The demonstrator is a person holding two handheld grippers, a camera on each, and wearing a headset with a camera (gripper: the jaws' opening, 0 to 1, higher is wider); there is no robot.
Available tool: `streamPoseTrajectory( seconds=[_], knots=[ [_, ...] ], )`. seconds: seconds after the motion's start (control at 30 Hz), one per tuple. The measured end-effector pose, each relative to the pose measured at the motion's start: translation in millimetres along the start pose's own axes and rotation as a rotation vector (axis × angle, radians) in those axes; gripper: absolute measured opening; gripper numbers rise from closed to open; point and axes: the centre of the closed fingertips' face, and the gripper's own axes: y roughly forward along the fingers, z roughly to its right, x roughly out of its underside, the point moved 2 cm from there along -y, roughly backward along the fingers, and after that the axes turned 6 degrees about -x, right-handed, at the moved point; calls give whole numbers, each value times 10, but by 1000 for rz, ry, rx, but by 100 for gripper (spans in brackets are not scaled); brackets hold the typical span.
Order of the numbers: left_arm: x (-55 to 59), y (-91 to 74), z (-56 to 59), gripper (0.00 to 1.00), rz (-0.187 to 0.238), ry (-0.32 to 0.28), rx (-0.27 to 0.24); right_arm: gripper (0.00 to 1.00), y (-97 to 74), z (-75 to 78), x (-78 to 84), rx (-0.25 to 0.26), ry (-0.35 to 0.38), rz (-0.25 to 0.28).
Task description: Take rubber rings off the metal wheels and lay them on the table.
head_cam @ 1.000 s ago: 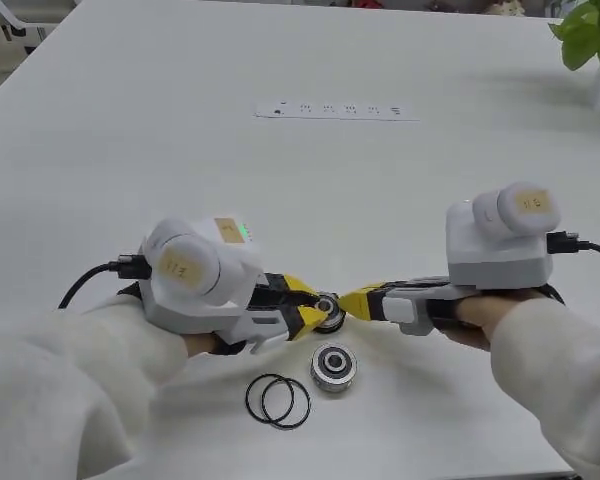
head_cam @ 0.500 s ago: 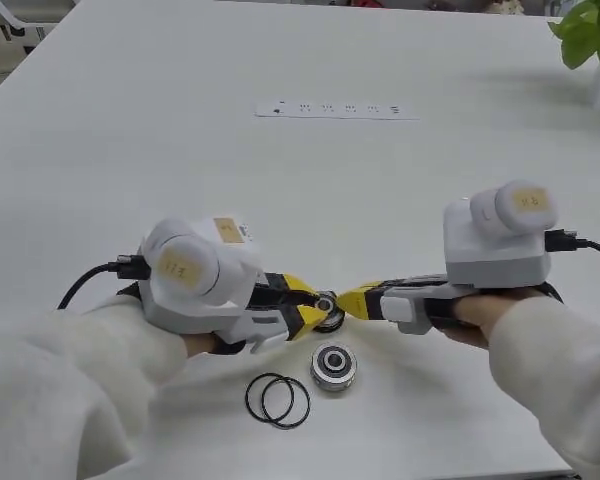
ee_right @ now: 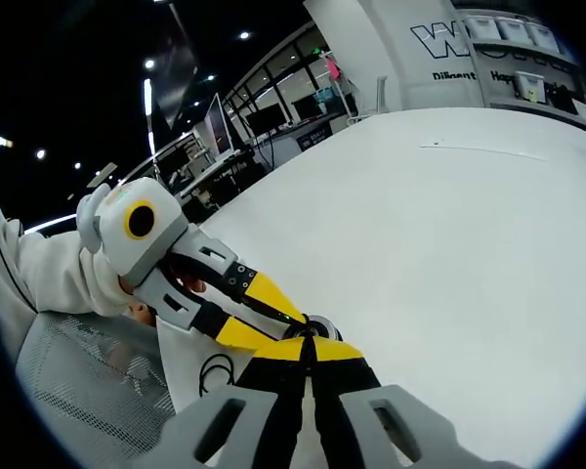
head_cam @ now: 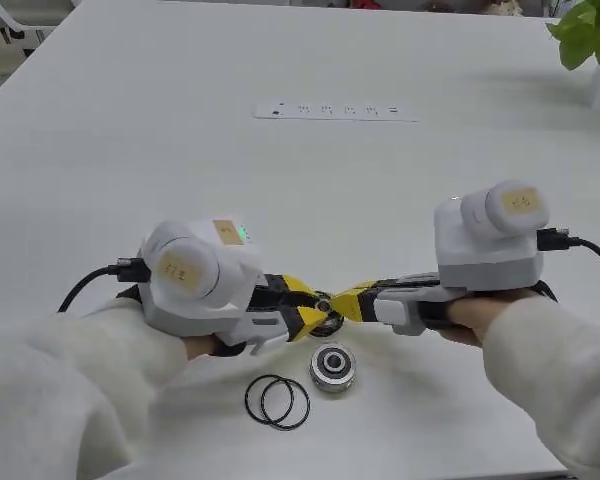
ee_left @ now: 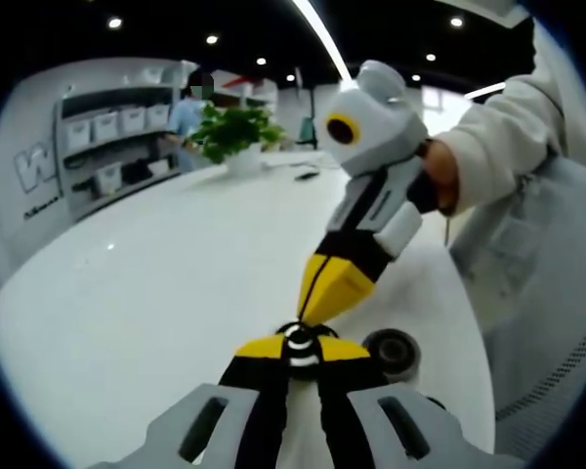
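L gripper (head_cam: 315, 312), just left of the held wheel (head_cam: 326, 313): jaws clamped on it, one yellow tip each side of the hub. That's plain in the left gripper view. Can't tell if the wheel sits on the table (head_cam: 180, 150) or just above it.

Rings (head_cam: 277, 400): two loose ones, overlapping, flat on the table below-left of the held wheel, toward the person. So prob. two are done already.

2nd wheel (head_cam: 333, 366): flat on the table just below the held wheel, close to the rings but apart from them. Can't tell if it has a ring on.

R gripper (head_cam: 346, 303): just right of the held wheel, tips touching its rim. Jaws together, only a thin slit between. Can't tell if any rubber is caught in them.

Step in hand, as I read it, is peeling the ring off the held wheel. To do it well:
- Keep the L clamp on the metal, not the rubber, or the ring gets pinned.
- R should nip a small fold of ring at the rim, lift it out over the edge, then work round. No straight yank, since the wheel may twist in the L jaws.
- If the R tips come away bare, part them a little and re-bite deeper.
- Once free, lay the ring by the other rings.
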Motion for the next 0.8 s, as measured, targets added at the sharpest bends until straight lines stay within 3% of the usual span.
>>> streamPoseTrajectory(
  seconds=[0.2, 0.53, 0.8],
  knots=[
    [-10, 1, -4, 12, -10, -28, -4, 0, -15, 26, -15, 16, -9, 3],
    [11, -45, -33, 16, -78, 7, -2, 0, -20, 10, -20, 22, -18, 3],
    [-96, -208, -73, 28, -58, 36, 2, 0, -44, 1, -61, 19, 4, 28]
  ],
)
